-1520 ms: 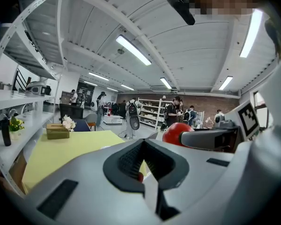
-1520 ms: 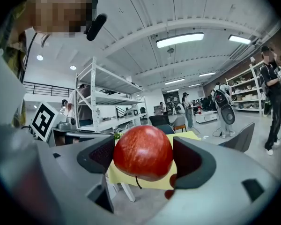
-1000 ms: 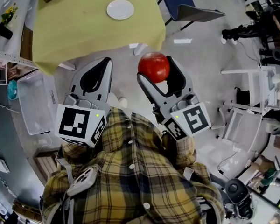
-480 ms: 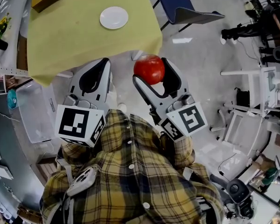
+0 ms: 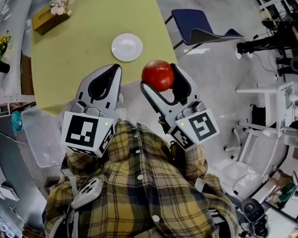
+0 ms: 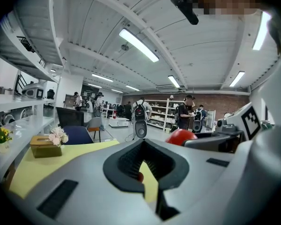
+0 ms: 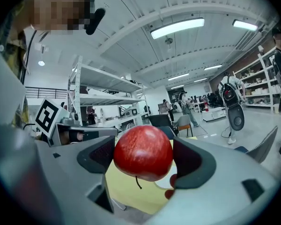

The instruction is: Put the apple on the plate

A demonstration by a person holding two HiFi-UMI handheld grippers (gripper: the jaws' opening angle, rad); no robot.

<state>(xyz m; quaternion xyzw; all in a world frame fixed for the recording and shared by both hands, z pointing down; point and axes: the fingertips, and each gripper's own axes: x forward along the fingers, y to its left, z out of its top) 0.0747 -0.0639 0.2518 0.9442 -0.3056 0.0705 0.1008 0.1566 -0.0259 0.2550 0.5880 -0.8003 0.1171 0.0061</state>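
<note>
One plate (image 5: 127,47) lies on the yellow table (image 5: 79,48); right gripper (image 5: 160,78) pinches apple (image 5: 156,73), left gripper (image 5: 113,72) pressed together

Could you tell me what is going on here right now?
A person in a plaid shirt holds a gripper in each hand. The right gripper has its jaws shut on a red apple, held in the air near the edge of the yellow table. The white plate on that table is empty. The left gripper has its jaws together and holds nothing.
</note>
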